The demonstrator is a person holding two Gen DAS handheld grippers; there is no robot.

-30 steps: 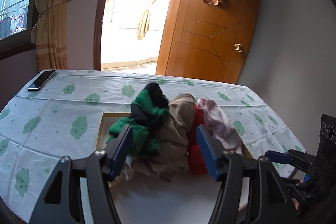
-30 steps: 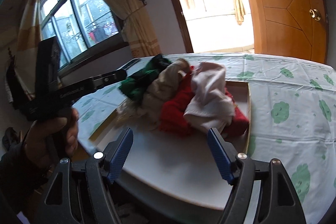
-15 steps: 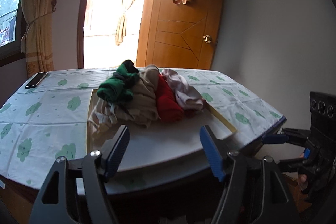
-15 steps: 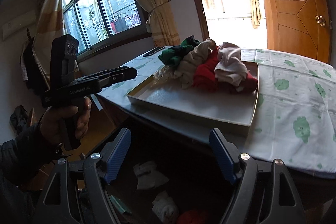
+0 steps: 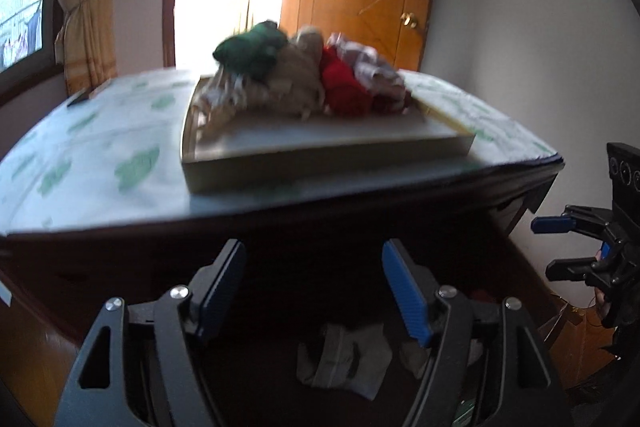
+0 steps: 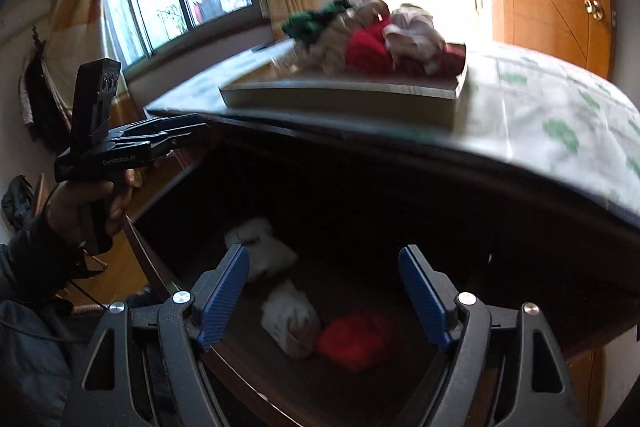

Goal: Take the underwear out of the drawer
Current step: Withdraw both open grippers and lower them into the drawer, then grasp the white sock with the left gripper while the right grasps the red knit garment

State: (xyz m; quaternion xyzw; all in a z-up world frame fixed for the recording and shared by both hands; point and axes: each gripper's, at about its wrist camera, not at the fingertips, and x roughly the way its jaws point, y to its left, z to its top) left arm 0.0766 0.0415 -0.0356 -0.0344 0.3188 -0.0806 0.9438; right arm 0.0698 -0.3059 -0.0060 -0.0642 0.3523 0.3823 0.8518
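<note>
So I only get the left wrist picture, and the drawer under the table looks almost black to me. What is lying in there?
Observer: The right wrist view shows a red garment in the drawer, just ahead of the open right gripper.
Operator: Is it lying alone?
Observer: No, a whitish garment lies close on its left. The blur hides whether they touch.
Operator: And who carries the left gripper?
Observer: A bare left hand in a dark sleeve holds the left gripper beside the drawer's left side.
</note>
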